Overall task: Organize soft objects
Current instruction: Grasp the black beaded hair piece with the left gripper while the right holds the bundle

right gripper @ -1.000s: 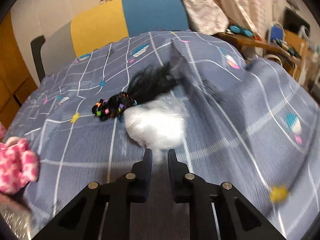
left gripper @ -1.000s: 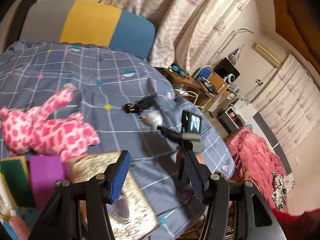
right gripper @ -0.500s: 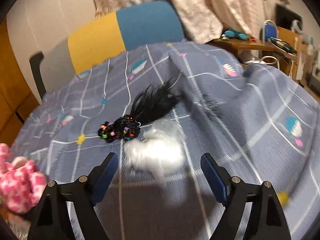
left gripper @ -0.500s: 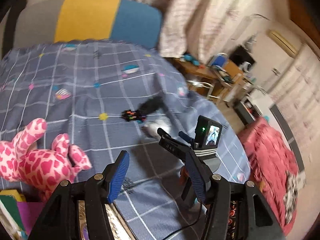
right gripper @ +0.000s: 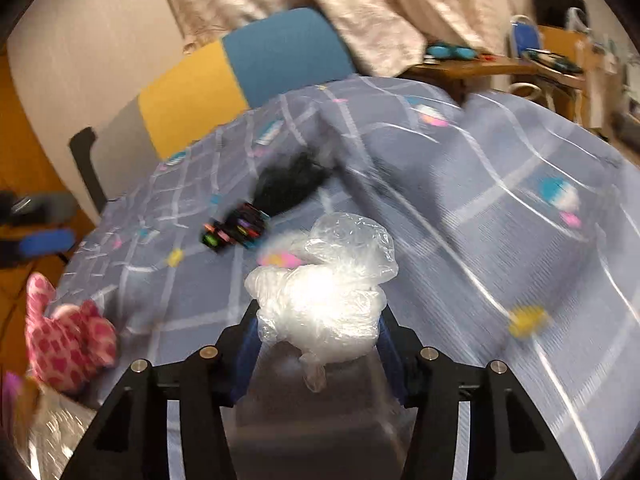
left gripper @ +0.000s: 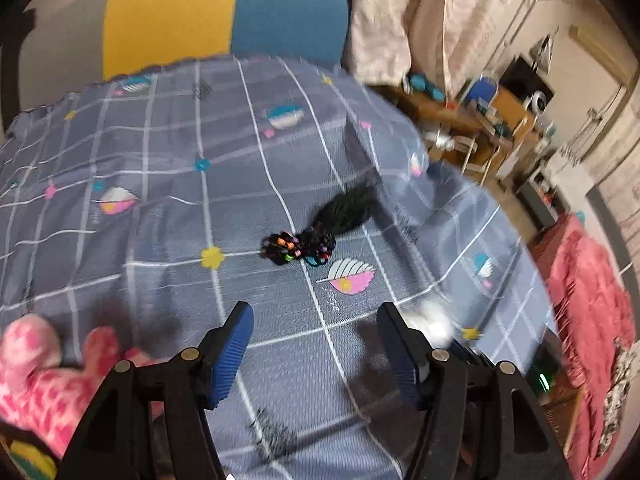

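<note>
While the crumpled clear plastic bag (right gripper: 320, 300) is clamped in the closing right gripper (right gripper: 318, 332) jaws, the black beaded hair tuft (left gripper: 320, 228) is approached by the left gripper (left gripper: 316, 344), jaws widening and empty; lowering is needed next.

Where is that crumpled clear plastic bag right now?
In the right wrist view the plastic bag sits between the right gripper's closing fingers, just in front of the black feathery toy.

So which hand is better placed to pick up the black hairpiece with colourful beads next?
Left. The left gripper is open and empty, aimed at the black hairpiece lying free on the bedspread. The right gripper has just been closing around the crumpled plastic bag.
</note>
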`<control>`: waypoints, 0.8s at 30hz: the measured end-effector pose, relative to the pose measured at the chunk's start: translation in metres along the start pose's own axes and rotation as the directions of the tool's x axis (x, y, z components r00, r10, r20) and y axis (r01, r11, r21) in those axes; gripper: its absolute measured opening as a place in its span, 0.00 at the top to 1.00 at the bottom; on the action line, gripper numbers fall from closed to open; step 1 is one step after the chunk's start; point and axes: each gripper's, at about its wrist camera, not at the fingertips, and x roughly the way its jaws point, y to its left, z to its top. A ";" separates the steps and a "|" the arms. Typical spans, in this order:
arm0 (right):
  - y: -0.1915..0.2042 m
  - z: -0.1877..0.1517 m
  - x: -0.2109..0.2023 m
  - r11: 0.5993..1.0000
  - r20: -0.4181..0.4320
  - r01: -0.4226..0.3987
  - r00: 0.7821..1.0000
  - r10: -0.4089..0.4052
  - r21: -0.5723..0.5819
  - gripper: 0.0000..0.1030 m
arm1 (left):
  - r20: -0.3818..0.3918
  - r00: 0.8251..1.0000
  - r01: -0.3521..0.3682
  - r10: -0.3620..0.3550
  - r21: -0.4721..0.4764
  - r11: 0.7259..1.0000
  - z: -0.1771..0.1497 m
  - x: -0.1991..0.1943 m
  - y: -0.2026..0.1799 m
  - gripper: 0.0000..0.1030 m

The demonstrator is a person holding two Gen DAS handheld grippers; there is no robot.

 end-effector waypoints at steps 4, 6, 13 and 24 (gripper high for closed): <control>-0.020 -0.021 0.002 0.999 -0.017 0.013 1.000 -0.012 0.040 0.47 | -0.064 0.997 -0.040 0.045 0.089 0.995 0.014 0.047 -0.018 0.37; -0.026 -0.023 -0.001 0.996 0.005 0.017 1.000 -0.018 0.083 0.47 | -0.106 0.992 -0.059 0.072 0.122 0.991 0.021 0.071 -0.023 0.37; -0.030 -0.027 0.001 0.993 0.033 -0.022 0.999 0.018 0.113 0.45 | -0.071 0.973 -0.195 0.220 0.254 0.947 0.042 0.132 -0.031 0.35; -0.030 -0.029 -0.001 0.993 0.058 -0.034 0.998 0.027 0.117 0.45 | -0.018 0.947 -0.288 0.322 0.403 0.869 0.039 0.170 -0.042 0.34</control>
